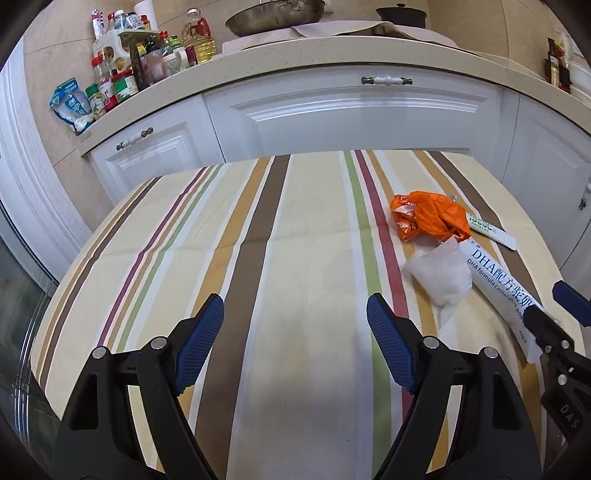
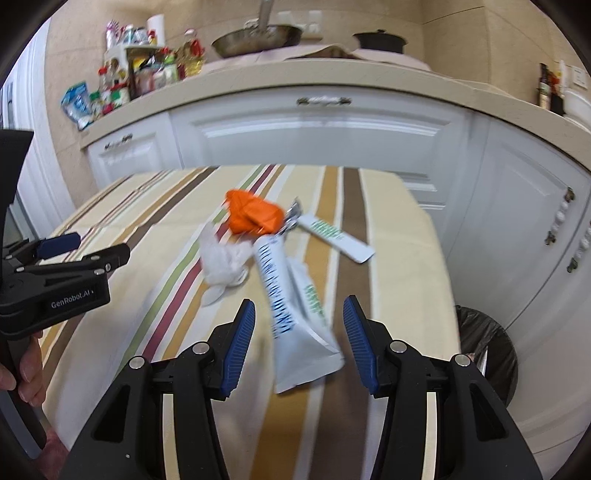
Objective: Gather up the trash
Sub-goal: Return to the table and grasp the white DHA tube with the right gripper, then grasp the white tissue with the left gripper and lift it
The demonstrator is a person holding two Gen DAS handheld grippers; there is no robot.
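Observation:
On the striped tablecloth (image 1: 295, 236) lies a small pile of trash: a crumpled orange plastic bag (image 1: 428, 218) (image 2: 253, 216), a crumpled white tissue (image 1: 441, 275) (image 2: 223, 260), a white DHA milk-powder sachet (image 1: 500, 291) (image 2: 291, 306), and a white and green sachet (image 1: 491, 229) (image 2: 336, 238). My left gripper (image 1: 295, 321) is open and empty over the cloth, left of the pile. My right gripper (image 2: 299, 325) is open, its blue pads either side of the DHA sachet's near end. It shows at the right edge of the left wrist view (image 1: 554, 317).
A bin lined with a black bag (image 2: 487, 350) stands on the floor right of the table. White cabinets (image 1: 351, 114) and a counter with bottles (image 1: 144, 59), a pan (image 1: 273, 16) and a pot stand behind. The left gripper body (image 2: 55, 280) is at the right view's left edge.

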